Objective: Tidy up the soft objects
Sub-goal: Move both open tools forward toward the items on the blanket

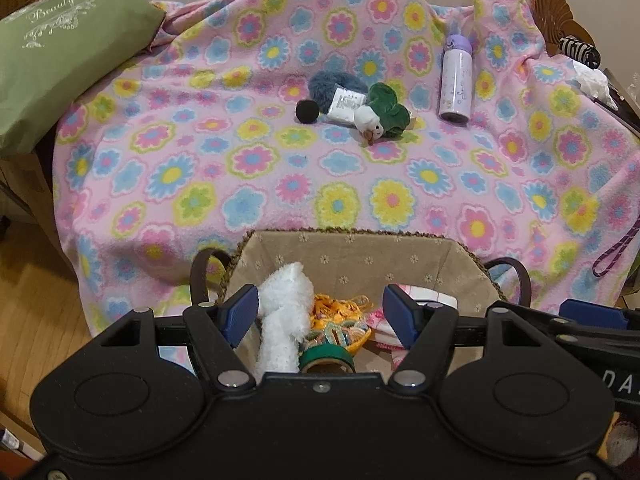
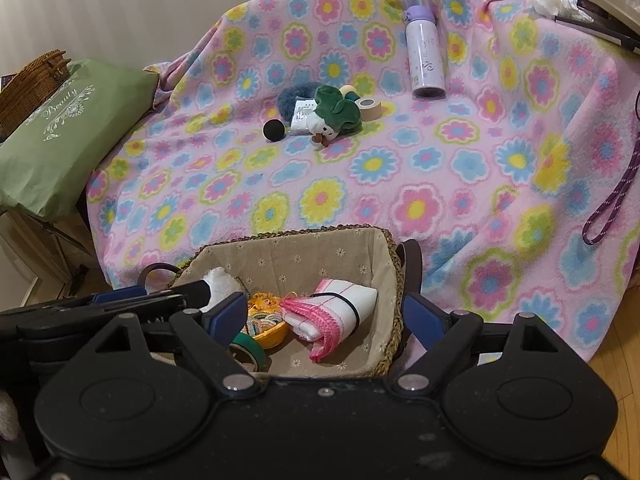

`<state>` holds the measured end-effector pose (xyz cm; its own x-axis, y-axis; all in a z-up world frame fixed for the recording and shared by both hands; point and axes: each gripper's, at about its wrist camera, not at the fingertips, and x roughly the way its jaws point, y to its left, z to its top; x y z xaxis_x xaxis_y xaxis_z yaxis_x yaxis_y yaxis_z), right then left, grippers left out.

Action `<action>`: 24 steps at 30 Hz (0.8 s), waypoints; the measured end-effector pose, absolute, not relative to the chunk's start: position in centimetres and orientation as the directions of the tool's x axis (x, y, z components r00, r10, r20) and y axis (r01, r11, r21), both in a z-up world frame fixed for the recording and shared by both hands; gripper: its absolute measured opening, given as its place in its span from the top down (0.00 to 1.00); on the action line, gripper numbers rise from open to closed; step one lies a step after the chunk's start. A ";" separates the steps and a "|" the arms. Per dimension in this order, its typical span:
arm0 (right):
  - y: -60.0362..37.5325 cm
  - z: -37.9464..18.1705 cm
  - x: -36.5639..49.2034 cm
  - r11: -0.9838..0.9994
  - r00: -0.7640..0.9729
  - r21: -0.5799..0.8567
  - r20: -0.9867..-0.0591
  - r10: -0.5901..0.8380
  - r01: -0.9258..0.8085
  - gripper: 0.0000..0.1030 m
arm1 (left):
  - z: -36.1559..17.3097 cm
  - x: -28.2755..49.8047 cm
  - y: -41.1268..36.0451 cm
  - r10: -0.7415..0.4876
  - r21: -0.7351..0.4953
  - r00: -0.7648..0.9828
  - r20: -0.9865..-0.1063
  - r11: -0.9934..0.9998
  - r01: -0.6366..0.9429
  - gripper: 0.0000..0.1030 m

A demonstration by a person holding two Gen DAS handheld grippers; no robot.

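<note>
Both grippers hovered over the basket point(image 2: 390, 280) at the near edge of the flowered blanket point(image 1: 280, 184), side by side.

Left gripper point(image 1: 320, 318): jaws partly apart, nothing pinched. A white fluffy cloth point(image 1: 284, 320) stood just beside its left pad; whether they touched I couldn't tell.

Right gripper point(image 2: 324, 318): jaws wide, empty. It straddled the basket's right wall, with the right finger outside the rim.

In the basket: white fluffy cloth on the left, a yellow pouch point(image 2: 266, 318) with hair ties in the middle, a green tape roll point(image 2: 250, 348) at the near side, and a folded pink-and-white cloth point(image 2: 340, 312) bound by a black band on the right.

Still out near the middle of the blanket, clustered: a green-and-white plush toy point(image 2: 334, 116), a blue fuzzy scrunchie point(image 1: 328, 84), a black ball point(image 1: 307, 111), a white packet point(image 1: 346, 106) and a beige tape roll point(image 2: 368, 106) behind the toy.

A purple bottle point(image 1: 456, 80) lay toward the far right corner. A green cushion point(image 1: 60, 60) sat off the left edge.
</note>
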<state>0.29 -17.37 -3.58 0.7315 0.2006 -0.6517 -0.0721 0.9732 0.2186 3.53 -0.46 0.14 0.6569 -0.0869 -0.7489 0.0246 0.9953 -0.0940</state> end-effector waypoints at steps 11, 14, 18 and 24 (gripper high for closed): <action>-17.2 -2.5 2.5 0.990 0.794 0.083 -0.591 0.141 -0.115 0.05 | 2.4 6.4 0.5 -0.046 -0.013 0.733 -0.679 0.999 0.050 0.21; -17.6 -2.1 4.1 0.988 0.806 0.084 -0.572 0.151 -0.126 0.02 | 3.0 7.9 0.7 -0.028 0.018 0.759 -0.650 0.998 0.052 0.13; -18.3 -1.4 6.6 0.988 0.829 0.086 -0.538 0.151 -0.125 0.01 | 3.3 10.4 0.9 -0.011 0.057 0.792 -0.611 0.997 0.058 0.12; -19.0 -1.3 10.8 0.993 0.860 0.035 -0.497 0.115 -0.113 0.00 | 2.2 14.6 0.9 -0.003 0.085 0.790 -0.613 0.994 0.070 0.12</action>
<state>10.79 -18.97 -1.31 0.8600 0.1152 -0.4970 -0.1130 0.9930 0.0346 14.63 0.89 2.25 0.7899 -0.0030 -0.6133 0.0699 0.9939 0.0853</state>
